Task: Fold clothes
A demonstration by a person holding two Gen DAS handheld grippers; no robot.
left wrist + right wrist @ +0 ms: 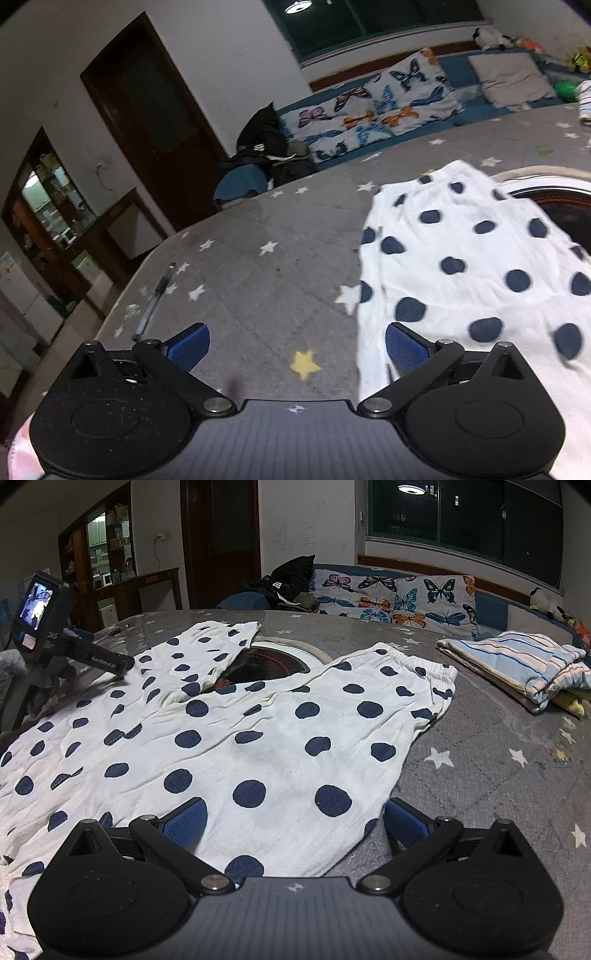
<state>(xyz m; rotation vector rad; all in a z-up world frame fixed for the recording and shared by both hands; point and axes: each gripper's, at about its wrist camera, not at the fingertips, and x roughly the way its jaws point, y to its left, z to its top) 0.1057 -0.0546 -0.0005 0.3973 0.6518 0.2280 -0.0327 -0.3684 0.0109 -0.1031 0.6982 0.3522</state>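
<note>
Trousers [258, 738], white with navy dots, lie spread flat on the grey starred bench [480, 775], their two legs running away from the right wrist camera and splitting over a round burner [273, 661] set into the bench top; laid out this way, every edge is open to a grasp before the first fold. Right gripper [293, 821] hovers low over the near hem with its blue fingers [186, 821] wide apart and nothing between them, straddling the cloth's right edge, likely lining up to pinch it. Left gripper [297, 345] is also spread wide and empty, one finger over bare bench and the other above the trousers' left edge, which suits a matched two-corner lift. Folded striped cloth [517, 664] sits well apart at the right, probably done already. A pen [155, 299] lies near the bench's left rim, clear of the work
</note>
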